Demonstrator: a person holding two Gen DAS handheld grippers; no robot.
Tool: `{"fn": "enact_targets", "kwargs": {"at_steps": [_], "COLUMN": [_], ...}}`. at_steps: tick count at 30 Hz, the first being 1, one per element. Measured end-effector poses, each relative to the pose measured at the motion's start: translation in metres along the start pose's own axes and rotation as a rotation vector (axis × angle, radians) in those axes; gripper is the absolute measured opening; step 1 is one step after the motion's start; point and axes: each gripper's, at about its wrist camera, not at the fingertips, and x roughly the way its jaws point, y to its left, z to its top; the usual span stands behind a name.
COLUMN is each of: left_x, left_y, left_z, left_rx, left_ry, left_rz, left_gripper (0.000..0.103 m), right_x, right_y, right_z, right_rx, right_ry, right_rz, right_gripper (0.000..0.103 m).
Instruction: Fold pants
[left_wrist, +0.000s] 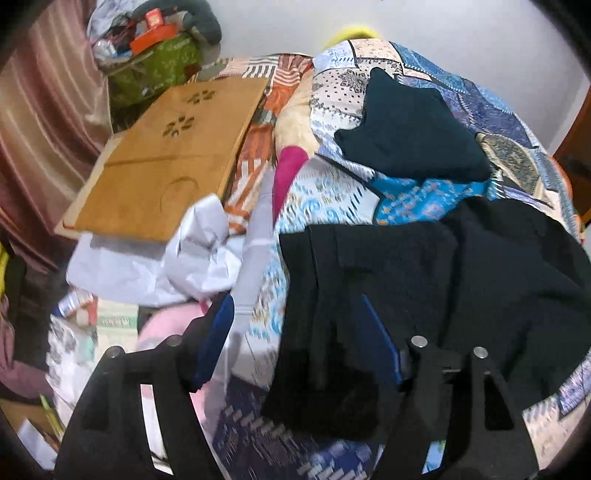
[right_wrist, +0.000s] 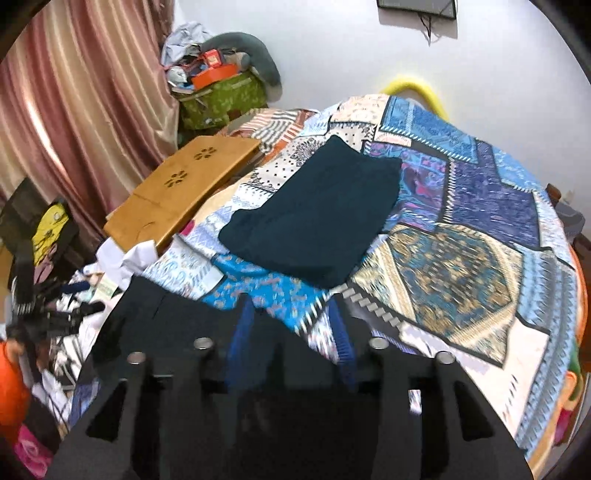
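A pair of black fabric pants (left_wrist: 461, 295) lies bunched and rumpled at the near edge of the bed, one part hanging over the side. Farther back, dark teal fabric pants (right_wrist: 317, 214) lie flat, folded into a rough rectangle.

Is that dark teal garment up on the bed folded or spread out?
Folded. The teal garment lies as a compact, flat block with straight edges on the quilt, apart from the black pants nearer the grippers.

**Two garments, one lap desk on patchwork bed**

Two dark garments lie on one patchwork bedspread (right_wrist: 461, 258): one folded teal piece (right_wrist: 317, 218) far, one pair of black pants (left_wrist: 443, 295) near. One wooden lap desk (right_wrist: 184, 184) sits left, one green bag (right_wrist: 221, 99) beyond it, one pink curtain (right_wrist: 74, 110) behind. Two grippers show, left gripper (left_wrist: 295, 332) and right gripper (right_wrist: 291, 332).
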Motion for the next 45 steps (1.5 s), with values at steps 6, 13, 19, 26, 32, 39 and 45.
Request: {"fn": "enact_targets", "kwargs": {"at_steps": [6,13,19,26,32,39,45], "left_x": [0.009,0.032,0.026,-0.027,0.011,0.014,-0.034], "left_y": [-0.007,-0.007,-0.013,-0.011,-0.002,-0.011,-0.022], "left_z": [-0.04,-0.074,-0.071,-0.055,-0.071,-0.084,-0.055], "left_rx": [-0.026,-0.152,-0.161,-0.107,-0.098,-0.013,0.025], "left_ry": [0.117,0.23,0.193,0.018,0.104,0.117,-0.034], "left_rz": [-0.016,-0.14,-0.115,0.005,0.02,0.067,0.059], "left_gripper": [0.07,0.049,0.024,0.02,0.023,0.033,0.059], "right_x": [-0.03,-0.031,-0.028,-0.03,-0.032,-0.04,-0.048], "right_y": [-0.002,0.0,-0.009,-0.007,-0.001,0.012,0.036], "right_z": [-0.059,-0.125,-0.153,-0.155,-0.155,-0.146,-0.131], "right_rx": [-0.004,-0.018,0.064,0.063,0.049,0.0,-0.071], "right_ry": [0.038,0.114,0.108,0.11,0.12,0.127,0.074], "right_rz": [0.011,-0.029,-0.005,-0.001,0.0,-0.029,0.016], "right_gripper": [0.04,0.04,0.047,0.048,0.048,0.048,0.048]}}
